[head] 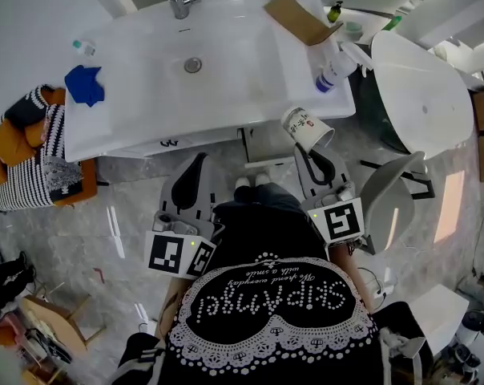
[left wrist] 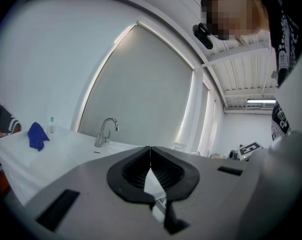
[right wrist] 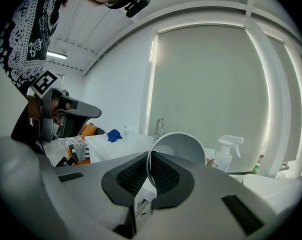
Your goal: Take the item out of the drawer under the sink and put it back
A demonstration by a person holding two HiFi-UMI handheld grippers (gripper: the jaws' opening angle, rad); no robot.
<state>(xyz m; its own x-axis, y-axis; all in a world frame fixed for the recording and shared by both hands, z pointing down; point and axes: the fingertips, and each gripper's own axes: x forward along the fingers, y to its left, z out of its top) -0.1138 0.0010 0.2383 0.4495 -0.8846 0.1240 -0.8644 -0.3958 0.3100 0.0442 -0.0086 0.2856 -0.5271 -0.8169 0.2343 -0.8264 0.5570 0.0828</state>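
Right fingers pinching cup, left fingers closed

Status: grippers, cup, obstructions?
Left gripper shut, empty. Right gripper shut on paper cup rim, cup in air at front edge of sink counter. No obstruction seen.

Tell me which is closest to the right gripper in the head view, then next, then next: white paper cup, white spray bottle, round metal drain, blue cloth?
1. White paper cup, pinched by the right gripper, in front of the counter.
2. White spray bottle, on the counter's right end.
3. Round metal drain, centre of the counter.
4. Blue cloth, far left of the counter.
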